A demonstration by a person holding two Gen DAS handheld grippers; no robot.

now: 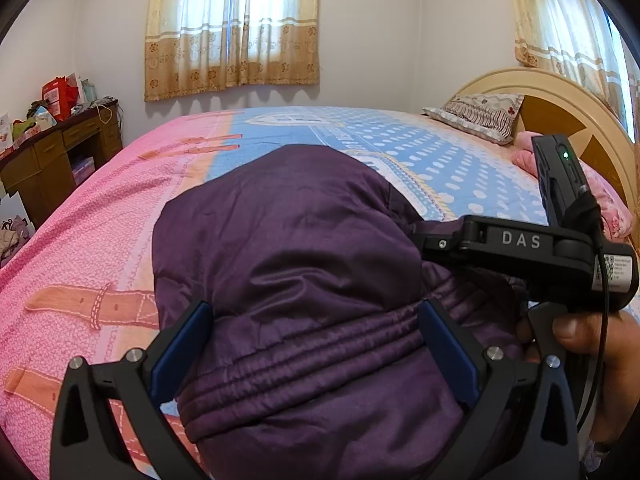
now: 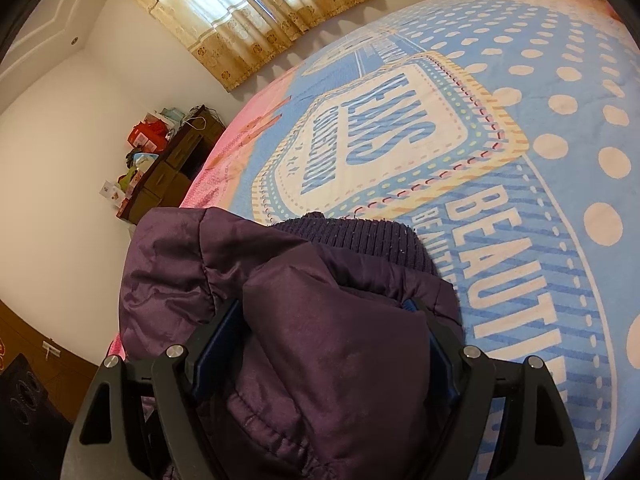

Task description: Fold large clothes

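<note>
A purple padded jacket (image 1: 288, 248) lies bunched on the pink and blue bed cover (image 1: 100, 220). My left gripper (image 1: 316, 340) has its fingers wide apart on both sides of the jacket's gathered hem, with fabric between them. The right gripper's body (image 1: 520, 248) shows at the right of the left wrist view, held by a hand. In the right wrist view my right gripper (image 2: 324, 340) also stands wide, with a fold of the jacket (image 2: 320, 340) between its fingers. A ribbed knit cuff or collar (image 2: 352, 236) sticks out beyond it.
A pillow (image 1: 480, 116) and a curved headboard (image 1: 560, 100) are at the far right. A wooden desk (image 1: 52, 160) with boxes stands at the left by the wall. Curtained windows (image 1: 232, 28) are behind the bed. The bed cover (image 2: 480, 140) spreads beyond the jacket.
</note>
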